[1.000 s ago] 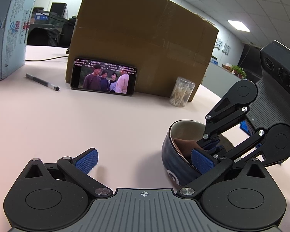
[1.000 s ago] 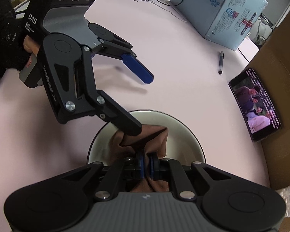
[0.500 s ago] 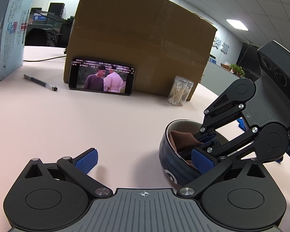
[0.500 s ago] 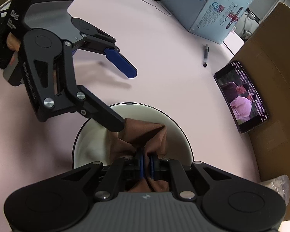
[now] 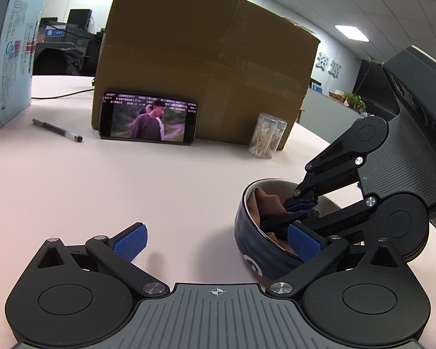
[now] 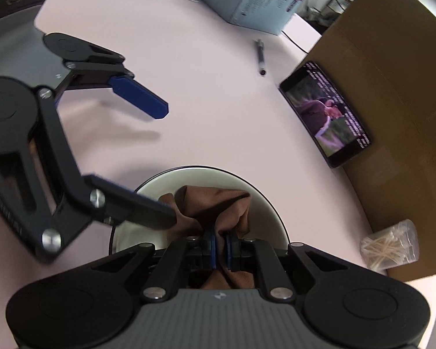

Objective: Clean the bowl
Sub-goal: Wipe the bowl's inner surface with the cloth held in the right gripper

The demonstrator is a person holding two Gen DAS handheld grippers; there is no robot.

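my right gripper (image 6: 220, 248) is clamped on the crumpled brown cloth (image 6: 218, 203) inside the dark blue ceramic bowl (image 5: 254, 232) on the pale pink table (image 5: 130, 189), my left gripper (image 5: 216, 241) spread wide with one finger in the bowl

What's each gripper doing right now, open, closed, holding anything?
Left gripper: open, one finger inside the bowl, gripping nothing.
Right gripper: closed on the brown cloth.

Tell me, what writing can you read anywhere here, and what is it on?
"资源": raised characters on the far office wall.
"Co…": blue script, cut short, on the light blue carton; its fine print is too small.
Phone video captions: too small to read.
Cardboard box, blue bowl: no readable words.
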